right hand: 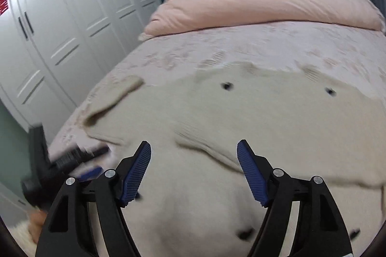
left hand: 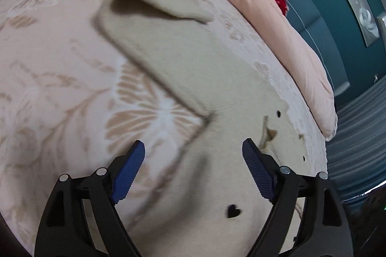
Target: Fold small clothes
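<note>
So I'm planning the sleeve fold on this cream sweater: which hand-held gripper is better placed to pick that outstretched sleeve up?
Probably the left hand-held gripper. It is open, and the sleeve runs straight ahead of it. The right hand-held gripper, also open, faces the sweater body, with the sleeve far to its left.

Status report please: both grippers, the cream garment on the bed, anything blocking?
Left gripper open, empty. Right gripper open, empty. Cream garment spread on the bedspread, one sleeve stretched out, unfolded. Nothing in the way.
</note>
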`<state>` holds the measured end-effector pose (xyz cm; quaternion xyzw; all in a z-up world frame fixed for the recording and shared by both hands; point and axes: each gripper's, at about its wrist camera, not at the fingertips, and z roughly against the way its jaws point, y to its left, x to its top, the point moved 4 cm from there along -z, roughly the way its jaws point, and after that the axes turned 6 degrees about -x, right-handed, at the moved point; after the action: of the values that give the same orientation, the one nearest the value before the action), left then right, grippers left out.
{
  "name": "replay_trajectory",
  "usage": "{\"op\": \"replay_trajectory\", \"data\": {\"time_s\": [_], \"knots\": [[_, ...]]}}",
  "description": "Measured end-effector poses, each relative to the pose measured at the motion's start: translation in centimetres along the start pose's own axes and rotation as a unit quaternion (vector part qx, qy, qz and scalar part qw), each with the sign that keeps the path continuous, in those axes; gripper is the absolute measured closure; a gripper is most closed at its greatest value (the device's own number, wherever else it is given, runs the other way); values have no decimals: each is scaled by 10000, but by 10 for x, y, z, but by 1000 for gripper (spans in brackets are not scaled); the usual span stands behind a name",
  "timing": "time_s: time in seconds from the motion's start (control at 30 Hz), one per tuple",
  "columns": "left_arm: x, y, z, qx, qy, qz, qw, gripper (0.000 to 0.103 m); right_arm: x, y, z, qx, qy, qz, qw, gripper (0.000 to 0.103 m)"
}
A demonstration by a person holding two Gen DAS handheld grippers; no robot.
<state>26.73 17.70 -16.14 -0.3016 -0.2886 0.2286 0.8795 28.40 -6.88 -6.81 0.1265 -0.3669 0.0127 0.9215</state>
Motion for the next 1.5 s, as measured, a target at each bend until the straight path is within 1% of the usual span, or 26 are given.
{"op": "replay_trajectory", "data": {"time_s": [0.03, 0.07, 0.1, 0.13, 0.2, 0.23, 0.27, 0.37, 0.43, 0.47, 0.5, 0.53, 0.57, 0.67, 0.73, 0.77, 0.87, 0.93, 1.03, 1.1, 1.17, 1.2, 1.27, 1.33, 1.4, 1.5], "knots": [[-4, 6, 4, -239, -129, -52, 9996, 25, 23, 22, -20, 266, 138, 54, 9995, 33], [-8, 6, 8, -302, -263, -257, 9989, 25, 43, 41, -42, 435, 239, 49, 9988, 33], [-11, 4, 9, -226, -310, -462, 9982, 24, 60, 58, -66, 576, 441, 32, 9974, 33], [-15, 3, 9, -188, -373, -586, 9974, 24, 74, 73, -93, 599, 670, -3, 9960, 38], [-19, 1, 10, -236, -497, -679, 9962, 21, 92, 102, -146, 527, 1181, 62, 9916, 41], [-19, 1, 9, -319, -534, -655, 9959, 19, 99, 116, -169, 399, 1343, 144, 9900, 45], [-19, 1, 10, -409, -584, -653, 9953, 17, 105, 129, -191, 225, 1478, 248, 9884, 45], [-24, -1, 9, -460, -705, -874, 9926, 15, 109, 157, -244, -10, 1942, 236, 9807, 44], [-24, 0, 9, -540, -739, -877, 9919, 14, 103, 166, -270, -168, 2259, 134, 9739, 44], [-24, 0, 9, -577, -771, -873, 9915, 13, 99, 171, -278, -218, 2322, 121, 9723, 51], [-25, 0, 8, -580, -796, -905, 9910, 13, 97, 175, -282, -203, 2325, 126, 9723, 64], [-25, -1, 7, -555, -793, -951, 9907, 12, 96, 179, -283, -91, 2307, 63, 9730, 99], [-26, -1, 6, -544, -786, -976, 9906, 12, 99, 181, -277, 107, 2223, -135, 9748, 96], [-27, -1, 6, -563, -787, -978, 9905, 11, 130, 174, -222, 881, 1390, -495, 9851, 97], [-29, -2, 7, -544, -782, -987, 9905, 11, 154, 154, -167, 1232, 879, -630, 9865, 97], [-29, -3, 7, -536, -777, -989, 9906, 11, 165, 135, -133, 1285, 570, -659, 9879, 97], [-28, -5, 6, -518, -732, -1007, 9909, 9, 184, 55, -35, 1096, -228, -915, 9895, 97], [-27, -8, 5, -462, -667, -1028, 9914, 7, 174, -14, 20, 653, -583, -1149, 9895, 97], [-23, -18, 7, -276, -516, -916, 9941, 7, 118, -118, 72, -459, -759, -1370, 9866, 96], [-24, -30, 9, -535, -336, -614, 9961, 7, 68, -183, 80, -1117, -443, -1704, 9780, 96], [-27, -46, 9, -847, -132, -144, 9962, 7, 23, -232, 74, -1470, -55, -2007, 9685, 96], [-31, -55, 7, -1042, -21, 61, 9945, 6, 3, -250, 68, -1513, 129, -2180, 9640, 96], [-37, -75, -1, -1229, 217, 346, 9916, 5, -27, -271, 60, -1472, 323, -2467, 9573, 98], [-41, -93, -12, -1338, 338, 575, 9888, 5, -45, -279, 56, -1398, 333, -2615, 9544, 98], [-43, -103, -30, -1259, 461, 768, 9880, 5, -59, -282, 56, -1215, 295, -2804, 9517, 98], [-39, -99, -60, -864, 573, 1173, 9877, 5, -63, -281, 58, -1058, 253, -2896, 9509, 95]]}}
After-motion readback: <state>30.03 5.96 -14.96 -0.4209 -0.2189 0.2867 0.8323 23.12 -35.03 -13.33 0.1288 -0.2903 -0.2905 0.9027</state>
